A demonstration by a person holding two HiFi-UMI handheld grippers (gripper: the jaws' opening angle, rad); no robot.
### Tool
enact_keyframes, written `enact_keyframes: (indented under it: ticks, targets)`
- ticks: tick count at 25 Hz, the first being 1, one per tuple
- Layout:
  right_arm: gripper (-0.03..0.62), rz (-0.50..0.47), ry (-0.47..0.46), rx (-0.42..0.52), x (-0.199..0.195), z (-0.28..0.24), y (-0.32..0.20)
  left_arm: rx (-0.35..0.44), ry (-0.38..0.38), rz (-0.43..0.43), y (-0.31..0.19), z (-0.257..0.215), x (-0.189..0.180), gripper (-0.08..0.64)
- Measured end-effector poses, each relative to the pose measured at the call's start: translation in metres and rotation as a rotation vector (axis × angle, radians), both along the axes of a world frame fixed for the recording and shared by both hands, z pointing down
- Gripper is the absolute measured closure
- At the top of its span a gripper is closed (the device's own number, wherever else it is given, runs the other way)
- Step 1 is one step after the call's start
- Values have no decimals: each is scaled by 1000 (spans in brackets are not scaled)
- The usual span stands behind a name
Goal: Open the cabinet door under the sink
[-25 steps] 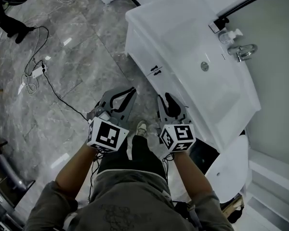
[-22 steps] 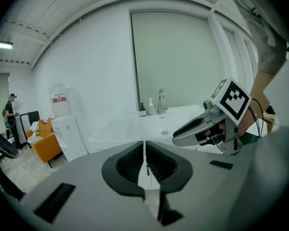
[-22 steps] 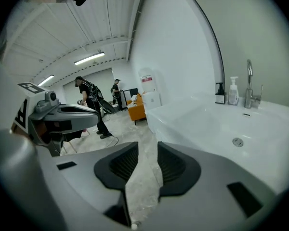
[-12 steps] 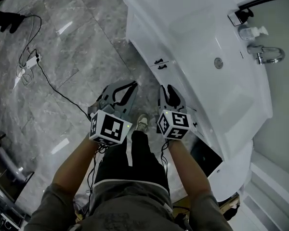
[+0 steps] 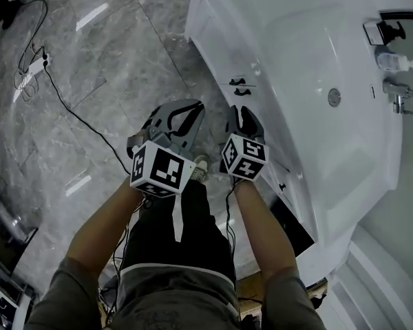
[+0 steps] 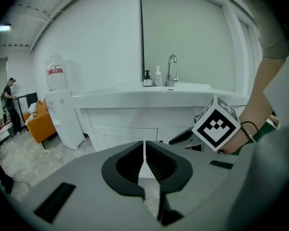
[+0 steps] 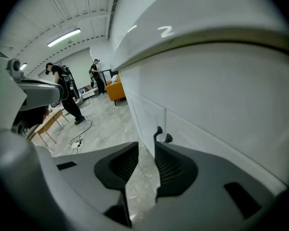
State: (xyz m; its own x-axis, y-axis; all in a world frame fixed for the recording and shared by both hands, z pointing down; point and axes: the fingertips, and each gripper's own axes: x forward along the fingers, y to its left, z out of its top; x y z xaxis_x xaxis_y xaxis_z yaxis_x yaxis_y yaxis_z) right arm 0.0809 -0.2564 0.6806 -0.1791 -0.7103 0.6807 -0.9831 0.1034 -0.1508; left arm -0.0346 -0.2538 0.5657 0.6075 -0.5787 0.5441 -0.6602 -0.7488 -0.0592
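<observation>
Two door handles [image 7: 161, 134] sit mid-frame beyond the right gripper [image 7: 147, 153], jaws parted, empty; left gripper [image 6: 144, 153] closed on nothing.

Ceiling lights glare off a glossy, grey marble-patterned tiled floor [image 5: 89, 74] beside a smooth white vanity cabinet [image 5: 217, 47], whose panelled door fronts have a satin painted look. What its small dark handles [image 5: 239, 82] are made of cannot be told. Above, the white glazed sink basin [image 5: 310, 67] gleams. The curved tap [image 5: 401, 91] is polished metal and the pump bottle [image 5: 392, 60] clear plastic. The left gripper [image 5: 195, 108] and right gripper [image 5: 242, 112] are matt grey moulded plastic with black ribbed pads [image 7: 171, 165], each carrying a smooth black-and-white marker cube [image 5: 162, 170]. The person's dark trousers [image 5: 151, 239] are matt cloth.
</observation>
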Motion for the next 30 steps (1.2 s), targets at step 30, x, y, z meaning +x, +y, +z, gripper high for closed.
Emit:
enact_keyframes:
  ticks: [30]
  targets:
    - [543,253,87,-32,26,75,-48,-77,28,-138,-19,83,-25,532]
